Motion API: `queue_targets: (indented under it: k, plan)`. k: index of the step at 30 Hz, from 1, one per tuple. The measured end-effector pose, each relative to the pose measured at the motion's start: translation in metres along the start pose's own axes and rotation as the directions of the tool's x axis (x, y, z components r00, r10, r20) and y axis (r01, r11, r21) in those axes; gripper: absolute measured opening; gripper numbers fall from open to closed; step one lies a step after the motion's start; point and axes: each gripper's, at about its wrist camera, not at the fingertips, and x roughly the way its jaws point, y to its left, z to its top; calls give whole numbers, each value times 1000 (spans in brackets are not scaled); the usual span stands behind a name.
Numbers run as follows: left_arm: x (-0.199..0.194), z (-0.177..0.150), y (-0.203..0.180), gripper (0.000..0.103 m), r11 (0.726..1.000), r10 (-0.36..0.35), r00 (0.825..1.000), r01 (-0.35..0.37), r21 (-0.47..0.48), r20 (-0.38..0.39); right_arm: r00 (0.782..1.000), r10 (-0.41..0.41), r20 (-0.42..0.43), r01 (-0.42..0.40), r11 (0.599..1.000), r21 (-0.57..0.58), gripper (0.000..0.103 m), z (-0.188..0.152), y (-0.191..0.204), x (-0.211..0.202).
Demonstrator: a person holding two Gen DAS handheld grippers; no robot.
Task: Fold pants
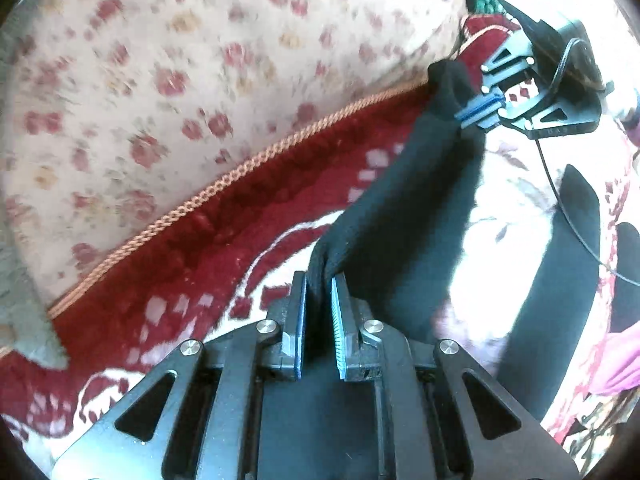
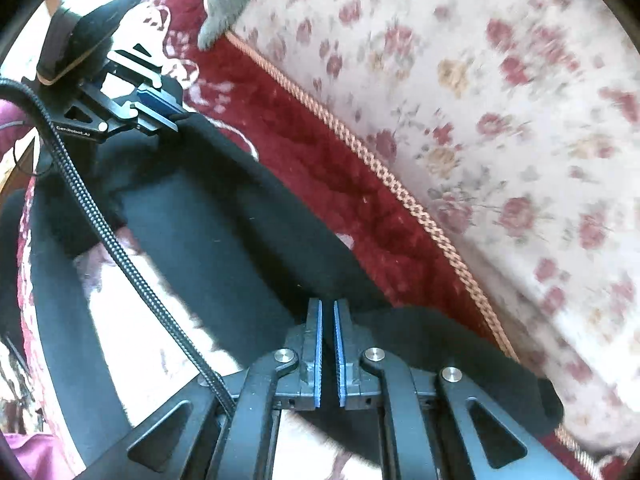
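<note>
- Your left gripper (image 1: 319, 280) has its jaws pinching a bunched edge of the black pants (image 1: 404, 216).
- Your right gripper (image 2: 327, 306) pinches the same edge; keep it taut and level.
- The pants hang over the red carpet (image 1: 224, 232), near its braided border.
- The far gripper reads "GenRobot.AI".

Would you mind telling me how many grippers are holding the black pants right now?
2. The left gripper pinches a bunched edge of the black pants, low in its own view. The right gripper clamps another edge, seen upper right from the left wrist camera.
</note>
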Motion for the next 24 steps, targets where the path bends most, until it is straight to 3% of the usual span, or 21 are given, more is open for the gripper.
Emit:
queue_targets:
  k: [5, 12, 19, 21, 24]
  plan:
    - [-42, -21, -32, 11, 999, 31, 997, -32, 2, 73, 996, -31, 83, 30, 999, 19, 5, -25, 26, -45]
    - [-71, -73, -100, 11, 998, 55, 990, -60, 29, 130, 987, -37, 158, 27, 998, 64, 5, -89, 93, -87]
    - [-65, -137, -135, 11, 987, 52, 989, -29, -160, 142, 966, -20, 258, -49, 965, 256, 5, -169, 156, -75]
    - [-61, -149, -136, 11, 972, 45, 990, -13, -235, 130, 959, -28, 283, -72, 938, 338, 5, -190, 165, -69]
    - [-70, -167, -132, 11, 927, -36, 986, 93, -362, 160, 954, 2, 300, -139, 889, 437, 6, -211, 164, -66]
